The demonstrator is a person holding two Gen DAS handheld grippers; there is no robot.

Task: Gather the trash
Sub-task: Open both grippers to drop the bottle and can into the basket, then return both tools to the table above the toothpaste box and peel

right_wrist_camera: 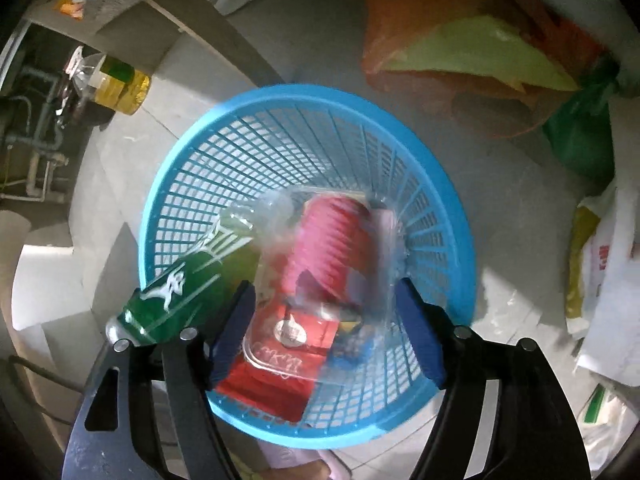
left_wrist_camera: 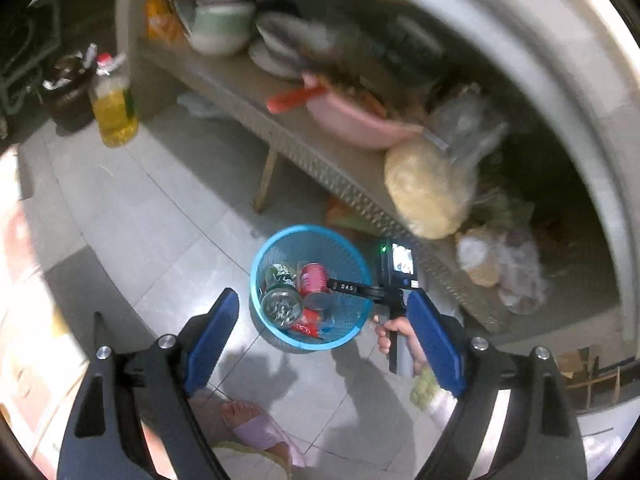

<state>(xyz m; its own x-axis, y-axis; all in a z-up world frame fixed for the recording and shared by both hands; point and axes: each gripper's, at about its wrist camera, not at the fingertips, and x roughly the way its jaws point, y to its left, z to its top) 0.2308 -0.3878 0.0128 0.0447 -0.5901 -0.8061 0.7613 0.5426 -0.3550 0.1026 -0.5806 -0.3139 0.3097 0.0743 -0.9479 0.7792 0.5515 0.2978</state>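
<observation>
Left wrist looks down from high, right wrist close above (both share) the blue basket [left_wrist_camera: 280, 240] [right_wrist_camera: 200, 160].

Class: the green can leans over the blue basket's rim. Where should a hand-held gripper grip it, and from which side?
Grip the green can across its round body, on the end sticking out past the blue basket rim, coming from outside the basket: that end is clear, while the other is crowded by a clear plastic tray.

Your left gripper [left_wrist_camera: 320, 344] points steeply downward, fingers [left_wrist_camera: 212, 340] spread wide and empty; your right gripper [right_wrist_camera: 326, 324] points down, fingers [right_wrist_camera: 420, 332] parted.
</observation>
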